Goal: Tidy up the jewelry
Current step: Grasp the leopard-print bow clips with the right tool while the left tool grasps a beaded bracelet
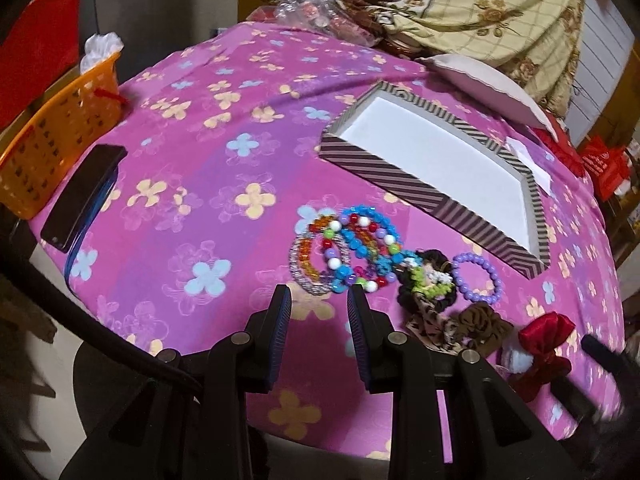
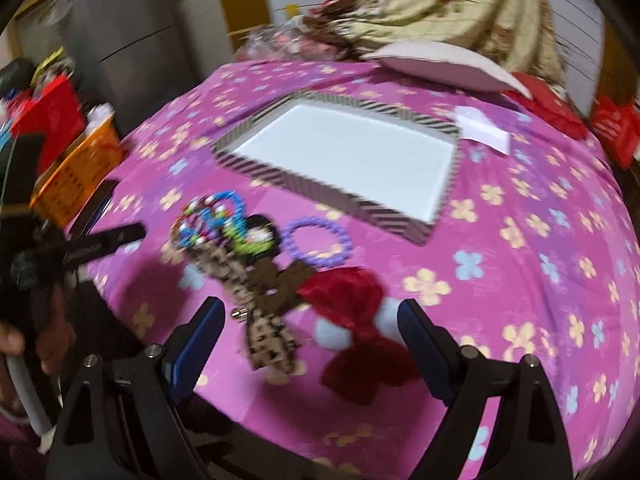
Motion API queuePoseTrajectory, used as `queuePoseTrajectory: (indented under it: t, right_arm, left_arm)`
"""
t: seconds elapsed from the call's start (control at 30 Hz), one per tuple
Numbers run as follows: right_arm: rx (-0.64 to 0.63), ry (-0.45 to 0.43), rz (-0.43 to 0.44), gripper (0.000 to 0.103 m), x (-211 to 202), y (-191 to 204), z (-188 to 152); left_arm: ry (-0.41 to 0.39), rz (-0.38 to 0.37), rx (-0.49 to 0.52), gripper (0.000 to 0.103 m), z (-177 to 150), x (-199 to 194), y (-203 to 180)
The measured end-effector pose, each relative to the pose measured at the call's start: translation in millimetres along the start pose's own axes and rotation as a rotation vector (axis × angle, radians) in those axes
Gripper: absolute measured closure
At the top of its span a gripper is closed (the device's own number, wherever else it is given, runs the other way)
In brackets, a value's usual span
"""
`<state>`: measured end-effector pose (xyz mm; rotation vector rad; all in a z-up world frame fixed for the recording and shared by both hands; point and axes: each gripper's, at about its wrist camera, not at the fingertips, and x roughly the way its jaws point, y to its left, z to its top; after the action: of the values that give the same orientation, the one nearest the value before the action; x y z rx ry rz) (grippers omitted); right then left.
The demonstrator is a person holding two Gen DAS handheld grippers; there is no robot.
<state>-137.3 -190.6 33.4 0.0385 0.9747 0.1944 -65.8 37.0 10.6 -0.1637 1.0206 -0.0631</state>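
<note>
A pile of colourful bead bracelets (image 1: 348,248) lies on the pink flowered cloth, also in the right wrist view (image 2: 208,216). Beside it lie a purple bead bracelet (image 1: 478,276) (image 2: 320,242), leopard-print scrunchies (image 1: 432,312) (image 2: 264,320) and a red bow (image 1: 544,344) (image 2: 356,320). A striped tray (image 1: 360,162) (image 2: 320,192) with a white, empty inside sits behind them. My left gripper (image 1: 320,300) is open and empty, just in front of the bracelet pile. My right gripper (image 2: 310,316) is open wide, with the red bow and a scrunchie between its fingers.
An orange basket (image 1: 52,140) and a black phone (image 1: 84,196) sit at the table's left edge. A white pillow (image 1: 488,84), a white paper (image 2: 484,128) and patterned fabric (image 1: 492,12) lie behind the tray. The table's front edge is close under both grippers.
</note>
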Motion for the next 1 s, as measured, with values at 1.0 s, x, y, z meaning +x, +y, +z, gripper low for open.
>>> queuePoseTrajectory:
  t: [1.0]
  right_arm:
    - [-0.057, 0.087, 0.02, 0.049, 86, 19, 1]
  left_arm:
    - [0.106, -0.04, 0.088, 0.057, 38, 68, 1]
